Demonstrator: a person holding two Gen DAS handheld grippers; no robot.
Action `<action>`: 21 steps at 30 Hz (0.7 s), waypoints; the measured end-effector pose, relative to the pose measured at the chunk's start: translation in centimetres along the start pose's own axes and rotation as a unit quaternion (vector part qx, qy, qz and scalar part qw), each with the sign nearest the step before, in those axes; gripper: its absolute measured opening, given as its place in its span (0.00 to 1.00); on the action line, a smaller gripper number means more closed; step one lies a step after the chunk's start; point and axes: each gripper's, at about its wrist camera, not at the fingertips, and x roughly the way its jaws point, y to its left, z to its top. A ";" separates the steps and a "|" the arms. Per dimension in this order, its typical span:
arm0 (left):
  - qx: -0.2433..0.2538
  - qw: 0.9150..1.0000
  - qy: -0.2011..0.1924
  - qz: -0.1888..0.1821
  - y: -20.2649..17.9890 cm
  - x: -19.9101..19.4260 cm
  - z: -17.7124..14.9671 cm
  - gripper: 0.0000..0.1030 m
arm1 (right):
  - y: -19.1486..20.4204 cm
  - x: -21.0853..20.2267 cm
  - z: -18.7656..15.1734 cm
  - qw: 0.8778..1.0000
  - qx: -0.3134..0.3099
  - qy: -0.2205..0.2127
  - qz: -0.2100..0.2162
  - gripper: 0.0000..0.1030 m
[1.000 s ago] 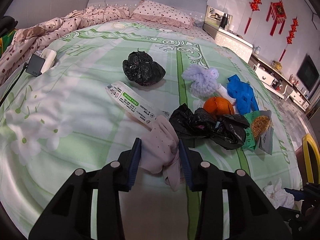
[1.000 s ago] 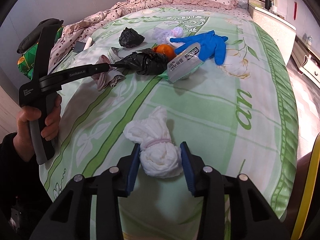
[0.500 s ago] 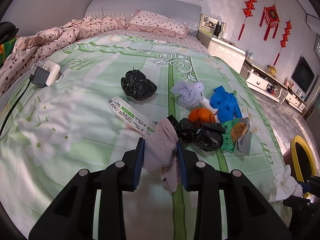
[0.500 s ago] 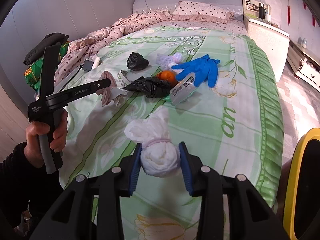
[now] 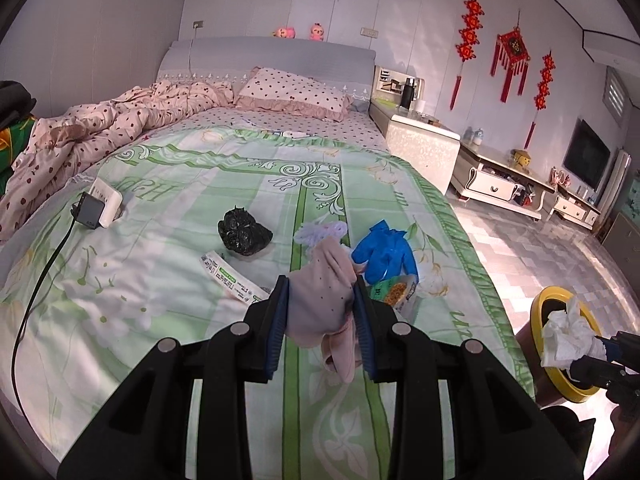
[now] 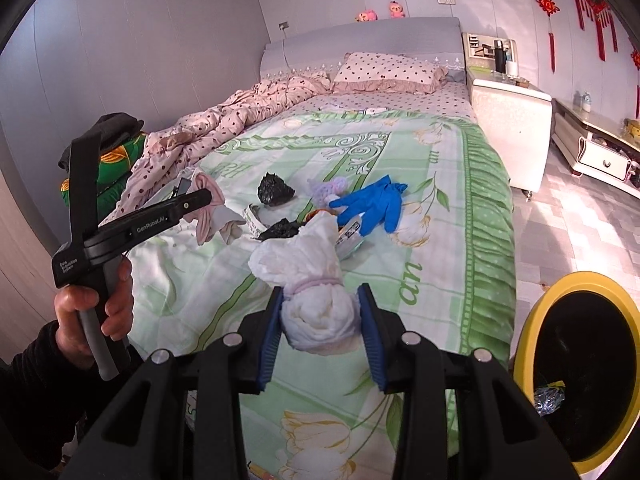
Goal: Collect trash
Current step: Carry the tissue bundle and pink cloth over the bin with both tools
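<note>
My left gripper is shut on a pink dotted cloth and holds it above the green bedspread. My right gripper is shut on a white tied bundle, lifted off the bed near the yellow trash bin. The bundle also shows over the bin in the left wrist view. On the bed lie a black bag, a blue glove, a white-green wrapper, a snack packet and a lilac tuft.
A charger and white block with a black cable lie on the bed's left. A pink quilt and pillow are at the head. A nightstand and TV cabinet stand on the right.
Both grippers have lifted their loads up and back from the bed. The right gripper has carried the white bundle rightward, close to the yellow bin.
</note>
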 end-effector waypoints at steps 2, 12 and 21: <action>0.007 1.000 -0.006 -0.008 -1.1 -1.0 0.5 0.29 | -0.5 -1.4 0.4 1.000 0.004 -0.014 -0.005 0.34; 0.038 0.996 -0.042 -0.069 -8.1 -4.6 3.3 0.29 | -4.5 -8.3 2.1 0.995 0.031 -0.082 -0.045 0.34; 0.074 0.990 -0.048 -0.112 -15.4 -5.3 4.7 0.29 | -8.8 -13.2 2.3 0.986 0.062 -0.125 -0.089 0.34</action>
